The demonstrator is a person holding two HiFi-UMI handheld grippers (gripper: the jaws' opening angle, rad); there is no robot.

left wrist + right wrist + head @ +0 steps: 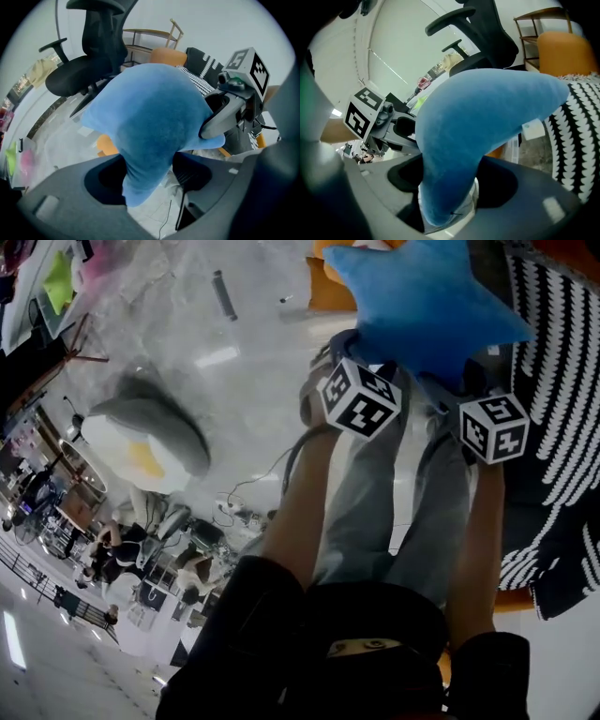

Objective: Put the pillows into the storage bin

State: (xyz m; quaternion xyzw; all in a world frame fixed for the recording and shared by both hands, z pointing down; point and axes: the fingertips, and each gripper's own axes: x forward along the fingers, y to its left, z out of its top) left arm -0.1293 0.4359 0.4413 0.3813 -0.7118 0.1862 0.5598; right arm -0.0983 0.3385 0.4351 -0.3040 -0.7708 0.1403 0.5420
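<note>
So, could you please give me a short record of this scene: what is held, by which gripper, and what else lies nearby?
held item: blue star pillow, up in the air
left gripper: shut on one arm of the star
right gripper: shut on another arm
on the floor, to the left: grey and white pillow with a yellow spot
to the right: black and white striped fabric
behind: black office chair
</note>
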